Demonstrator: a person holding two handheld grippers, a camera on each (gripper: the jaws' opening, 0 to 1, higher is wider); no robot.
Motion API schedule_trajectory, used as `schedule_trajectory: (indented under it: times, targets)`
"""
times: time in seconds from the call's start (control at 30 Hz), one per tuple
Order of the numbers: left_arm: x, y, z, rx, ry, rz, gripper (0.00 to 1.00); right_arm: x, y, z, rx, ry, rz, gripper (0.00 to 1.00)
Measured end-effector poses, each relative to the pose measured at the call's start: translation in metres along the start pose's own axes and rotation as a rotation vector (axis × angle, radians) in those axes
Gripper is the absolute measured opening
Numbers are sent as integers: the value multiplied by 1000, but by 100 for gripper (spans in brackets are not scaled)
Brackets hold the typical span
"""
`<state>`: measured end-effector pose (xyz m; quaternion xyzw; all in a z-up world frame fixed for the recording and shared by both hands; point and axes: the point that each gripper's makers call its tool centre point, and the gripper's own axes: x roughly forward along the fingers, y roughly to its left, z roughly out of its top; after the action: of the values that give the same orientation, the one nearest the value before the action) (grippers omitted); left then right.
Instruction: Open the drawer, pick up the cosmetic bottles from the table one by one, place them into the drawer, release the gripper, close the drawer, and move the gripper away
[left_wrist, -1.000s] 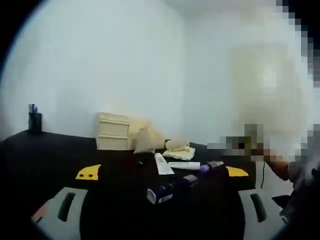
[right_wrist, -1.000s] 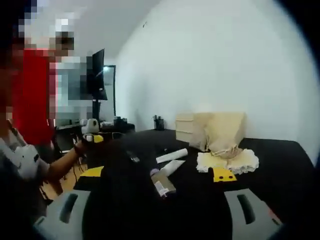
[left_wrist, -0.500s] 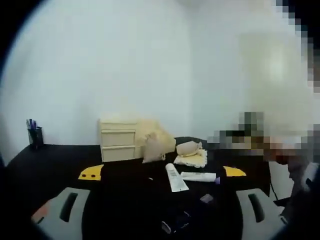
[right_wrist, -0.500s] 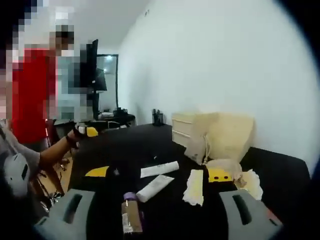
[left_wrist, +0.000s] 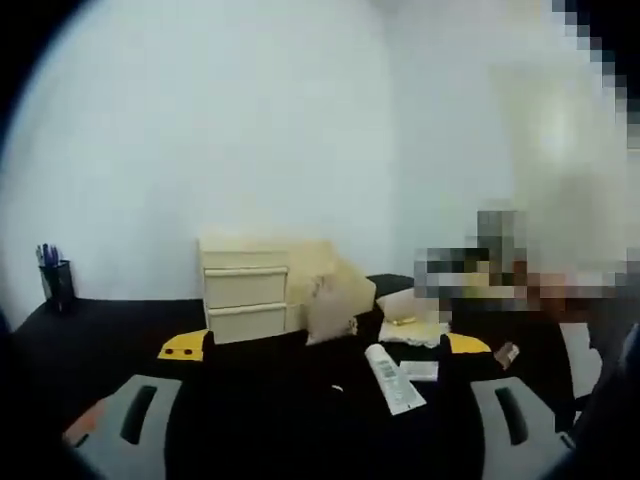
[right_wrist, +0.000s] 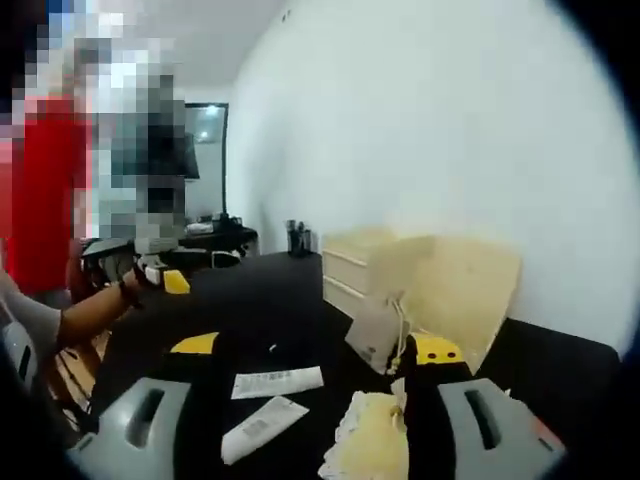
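The small cream drawer unit (left_wrist: 245, 290) stands at the back of the black tabletop (left_wrist: 100, 330), all its drawers shut, and I'll place the rest from it. In front of it and off to its right lie two white cosmetic tubes (left_wrist: 392, 377); in the right gripper view they (right_wrist: 262, 427) lie flat just ahead of the unit (right_wrist: 365, 268). They look light, soft-walled and slick, so a hold across the middle of the body seems safest, gently, since a squeeze could dent them. A beige pouch (left_wrist: 325, 310) leans beside the unit, with a pale cloth (right_wrist: 375, 445) nearer. The drawer fronts are blurred; I can't make out handles. Both the left tool (left_wrist: 320, 425) and the right tool (right_wrist: 315, 425) are spread wide, carrying nothing.
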<state>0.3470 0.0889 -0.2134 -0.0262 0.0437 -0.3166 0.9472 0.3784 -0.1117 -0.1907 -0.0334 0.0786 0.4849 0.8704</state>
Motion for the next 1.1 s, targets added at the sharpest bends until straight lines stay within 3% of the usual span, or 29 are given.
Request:
schedule_trajectory:
  times: [0.13, 0.33, 0.63, 0.7, 1.1]
  targets:
    - [7, 7, -2, -11, -11, -12, 87, 9, -11, 3, 6, -5, -9, 66]
    - [11, 10, 0, -18, -45, -37, 86, 25, -18, 5, 20, 0, 2, 55]
    - [8, 2, -30, 9, 5, -48, 85, 66, -53, 2, 50, 18, -38, 46]
    - [6, 2, -28, -23, -14, -58, 85, 76, -59, -1, 62, 26, -40, 45]
    - [-2, 18, -18, -28, -48, -41, 83, 110, -79, -7, 75, 43, -57, 38]
